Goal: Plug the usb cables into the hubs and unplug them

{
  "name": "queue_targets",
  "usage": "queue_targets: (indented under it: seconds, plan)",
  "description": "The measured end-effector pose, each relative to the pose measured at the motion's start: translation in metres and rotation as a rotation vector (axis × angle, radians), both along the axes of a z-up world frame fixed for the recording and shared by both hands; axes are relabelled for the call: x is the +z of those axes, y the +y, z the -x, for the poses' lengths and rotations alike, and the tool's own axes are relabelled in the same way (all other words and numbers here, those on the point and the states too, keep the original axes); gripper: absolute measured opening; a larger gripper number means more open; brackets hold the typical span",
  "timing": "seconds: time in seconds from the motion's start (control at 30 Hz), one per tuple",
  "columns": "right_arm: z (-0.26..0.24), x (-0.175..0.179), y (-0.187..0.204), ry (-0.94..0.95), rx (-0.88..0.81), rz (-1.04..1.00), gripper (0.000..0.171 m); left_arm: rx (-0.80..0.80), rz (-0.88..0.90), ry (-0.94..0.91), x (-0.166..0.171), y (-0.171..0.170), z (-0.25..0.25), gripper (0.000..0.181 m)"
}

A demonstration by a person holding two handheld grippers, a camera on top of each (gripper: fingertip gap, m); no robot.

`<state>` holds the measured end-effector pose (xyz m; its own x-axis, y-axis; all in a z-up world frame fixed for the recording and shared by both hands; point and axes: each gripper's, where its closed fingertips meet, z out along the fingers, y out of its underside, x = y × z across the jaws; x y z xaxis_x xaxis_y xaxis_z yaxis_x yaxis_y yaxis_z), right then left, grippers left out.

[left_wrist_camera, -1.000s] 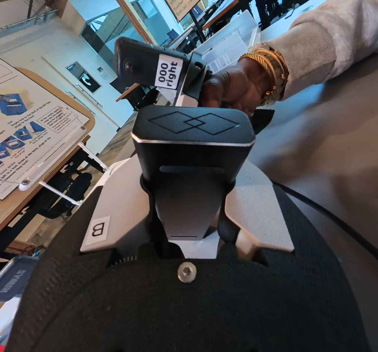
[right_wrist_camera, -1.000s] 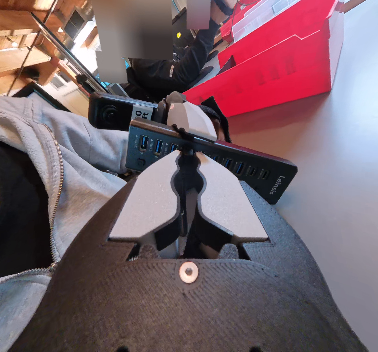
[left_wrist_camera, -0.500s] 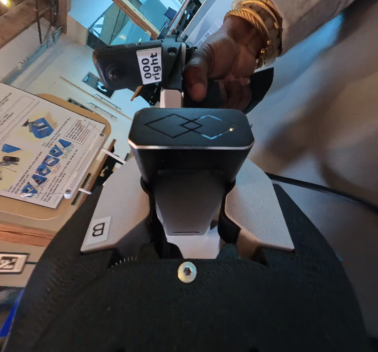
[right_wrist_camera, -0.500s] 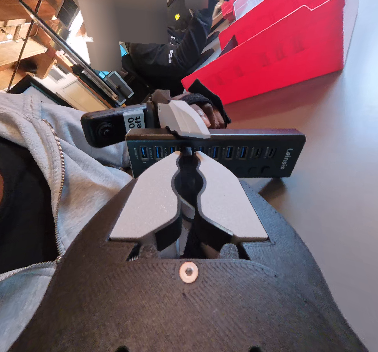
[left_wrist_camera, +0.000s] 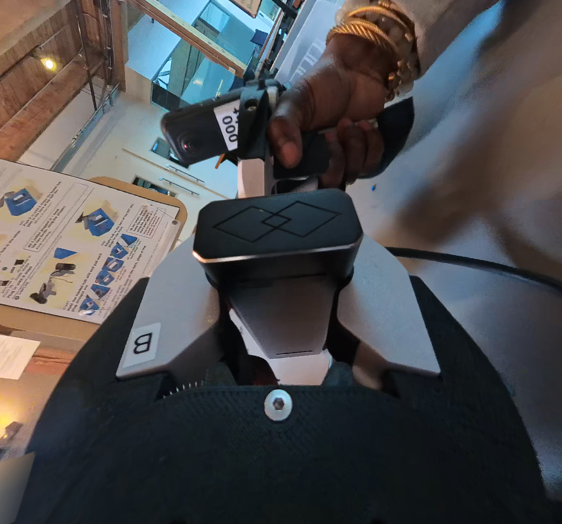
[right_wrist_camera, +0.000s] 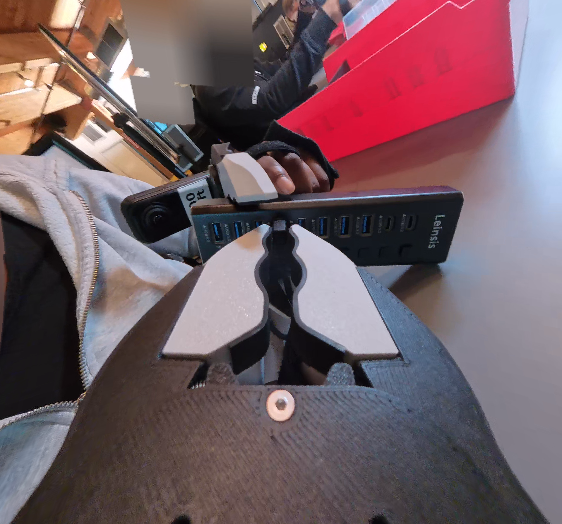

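Hub now level w/ grey tabletop, prob. touching

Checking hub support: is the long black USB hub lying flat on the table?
No, the long black USB hub is held tilted by the left gripper.

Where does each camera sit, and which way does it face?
Left wrist view: sits on the left gripper, looks along its fingers clamped on the hub, toward the right gripper and the right hand holding it.
Right wrist view: sits on the right gripper, looks along its fingers closed on a plug at the hub's port row, toward the left gripper and the left hand.
Both views share the hub, seen from opposite sides, and each shows the other gripper.
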<state>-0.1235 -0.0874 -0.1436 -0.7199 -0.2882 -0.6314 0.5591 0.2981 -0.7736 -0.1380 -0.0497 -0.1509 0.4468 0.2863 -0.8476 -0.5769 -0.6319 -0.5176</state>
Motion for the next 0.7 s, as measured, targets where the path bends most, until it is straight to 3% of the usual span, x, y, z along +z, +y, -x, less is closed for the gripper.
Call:
queue_targets:
  seconds: [0.13, 0.27, 0.7]
  plan:
    - [-0.002, -0.003, -0.001, -0.012, -0.052, 0.076, 0.009, 0.007, -0.027, -0.043, -0.001, -0.001, 0.000, 0.073]
    - [-0.004, -0.002, -0.001, 0.185, -0.113, 0.045, 0.009, 0.049, -0.055, -0.080, -0.003, -0.007, 0.000, 0.072]
    - [-0.001, -0.004, 0.003, 0.166, -0.086, 0.010, 0.009, 0.068, -0.042, -0.081, -0.006, -0.009, 0.003, 0.071]
